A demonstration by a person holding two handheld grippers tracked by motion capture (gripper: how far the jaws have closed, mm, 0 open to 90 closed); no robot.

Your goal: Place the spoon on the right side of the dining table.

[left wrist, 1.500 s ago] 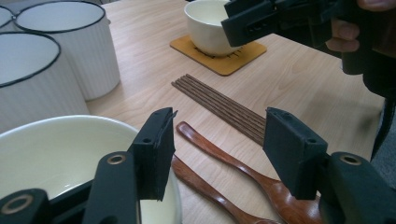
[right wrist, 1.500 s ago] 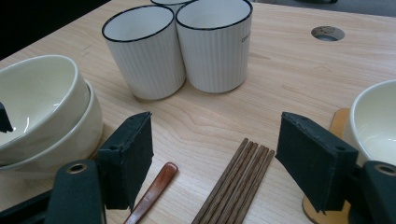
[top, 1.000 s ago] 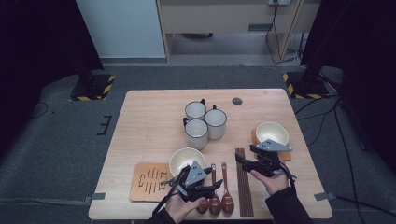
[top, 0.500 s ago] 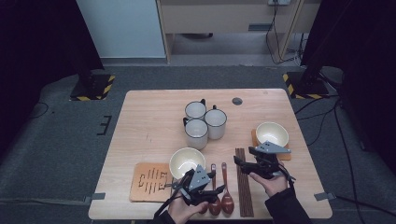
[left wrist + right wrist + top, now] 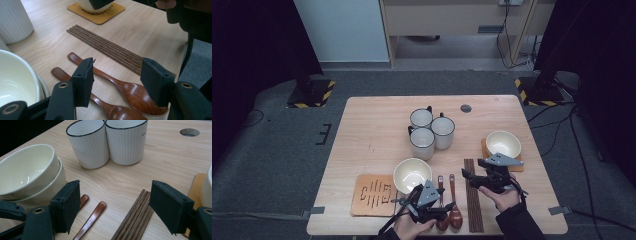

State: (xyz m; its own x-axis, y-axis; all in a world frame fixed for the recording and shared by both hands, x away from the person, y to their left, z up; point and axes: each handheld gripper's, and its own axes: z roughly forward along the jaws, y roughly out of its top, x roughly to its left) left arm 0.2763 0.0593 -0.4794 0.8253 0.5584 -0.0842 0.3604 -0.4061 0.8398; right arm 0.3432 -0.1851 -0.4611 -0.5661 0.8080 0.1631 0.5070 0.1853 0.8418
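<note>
Two wooden spoons (image 5: pixel 120 90) lie side by side on the table (image 5: pixel 372 130), between a cream bowl (image 5: pixel 411 174) and a bundle of chopsticks (image 5: pixel 472 192). The left gripper (image 5: pixel 447 206) hovers just over the spoon bowls, jaws apart with nothing pinched. The right gripper (image 5: pixel 468 176) hangs above the far end of the chopsticks, jaws spread wide and empty.

The right gripper (image 5: pixel 113 207) hangs low over the wooden desk (image 5: pixel 162 167), its 2 black fingers (image 5: pixel 66 205) standing wide apart with nothing between them. Below the gap lie the handle ends of 2 brown spoons (image 5: pixel 92 216) and, just to their right, a bundle of dark chopsticks (image 5: pixel 136 216). At left, 2 cream bowls (image 5: pixel 30 175) sit stacked. Behind, 2 white ribbed cups (image 5: pixel 88 147) stand touching.
</note>
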